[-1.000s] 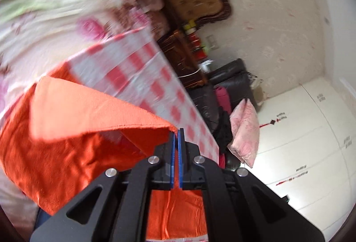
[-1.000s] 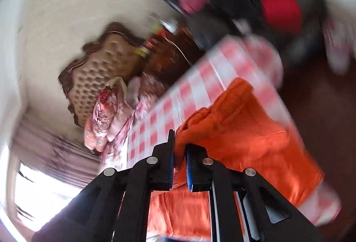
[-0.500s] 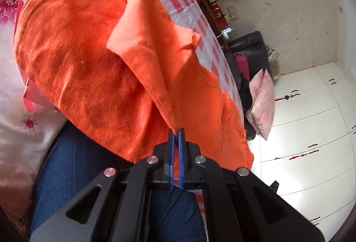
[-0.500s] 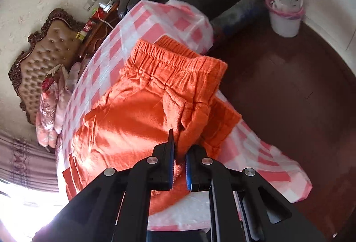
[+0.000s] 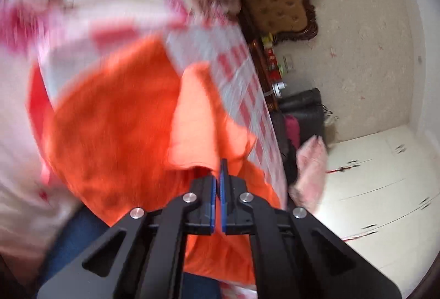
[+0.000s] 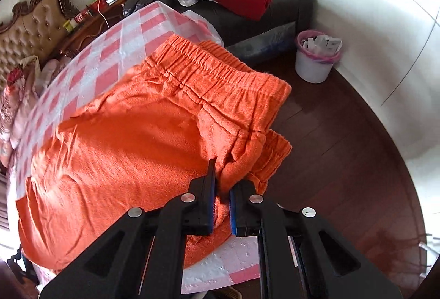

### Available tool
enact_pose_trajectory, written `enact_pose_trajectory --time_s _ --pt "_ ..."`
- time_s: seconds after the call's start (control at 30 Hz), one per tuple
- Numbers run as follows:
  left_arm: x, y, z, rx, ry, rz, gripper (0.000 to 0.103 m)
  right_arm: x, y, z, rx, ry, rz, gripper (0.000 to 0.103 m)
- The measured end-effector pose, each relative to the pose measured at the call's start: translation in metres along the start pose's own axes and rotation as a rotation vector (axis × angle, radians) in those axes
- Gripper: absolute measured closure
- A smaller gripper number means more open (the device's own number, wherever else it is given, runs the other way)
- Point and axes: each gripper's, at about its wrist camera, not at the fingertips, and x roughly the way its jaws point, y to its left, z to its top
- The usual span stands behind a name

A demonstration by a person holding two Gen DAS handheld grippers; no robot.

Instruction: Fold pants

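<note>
We see the right hand-held gripper point(image 6: 221, 183) at lower centre of its frame, clamped on a bunched fold of the orange pants point(image 6: 132, 145) near the waistband corner. The pants spread up and left across a pink-and-white checked cloth point(image 6: 115, 51) on the bed, elastic waistband gathered at upper right, fabric fleecy and wrinkled. In the blurred left view, the left hand-held gripper point(image 5: 218, 178) sits closed, pinching a thin edge of the pants point(image 5: 115, 128), which fill the centre left. We read no labels or writing.
</note>
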Motion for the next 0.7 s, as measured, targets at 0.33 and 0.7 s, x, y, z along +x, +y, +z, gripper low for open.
enact_pose_trajectory --time_s 0.33,0.7 --pt "-0.038 0.036 -0.046 0.124 -0.014 0.232 0.075 0.002 0.012 -0.004 -0.032 0.002 -0.015 0.094" --pt "-0.065 0.019 -0.011 0.197 -0.146 0.304 0.098 -0.009 0.022 -0.002 -0.063 0.014 -0.01 0.094"
